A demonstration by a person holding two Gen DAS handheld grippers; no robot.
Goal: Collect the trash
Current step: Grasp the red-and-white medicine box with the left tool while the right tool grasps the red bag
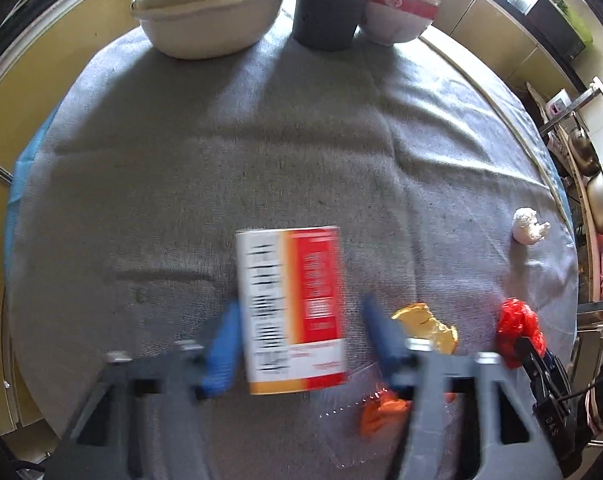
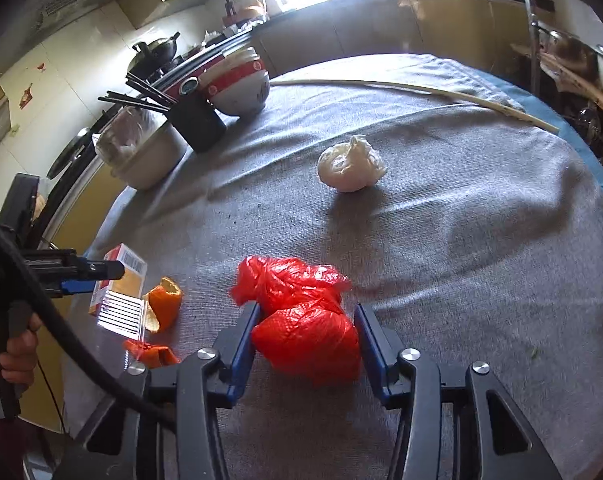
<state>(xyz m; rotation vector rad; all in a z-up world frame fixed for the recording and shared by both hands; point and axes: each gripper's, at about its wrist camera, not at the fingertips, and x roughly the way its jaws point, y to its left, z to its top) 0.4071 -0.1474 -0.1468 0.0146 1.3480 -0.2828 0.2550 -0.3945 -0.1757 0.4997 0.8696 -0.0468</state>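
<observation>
the box (image 1: 291, 312), rigid printed card, lies low centre of the left view between the left gripper (image 1: 297, 344) jaws, which are not yet clamped. risk: the smooth faces slide on the grey cloth (image 1: 261, 152) if the pads meet off-square. the red bag (image 2: 301, 320), crinkled soft film, sits low centre of the right view between the right gripper (image 2: 307, 344) jaws, loose; it may squash and slip.
</observation>
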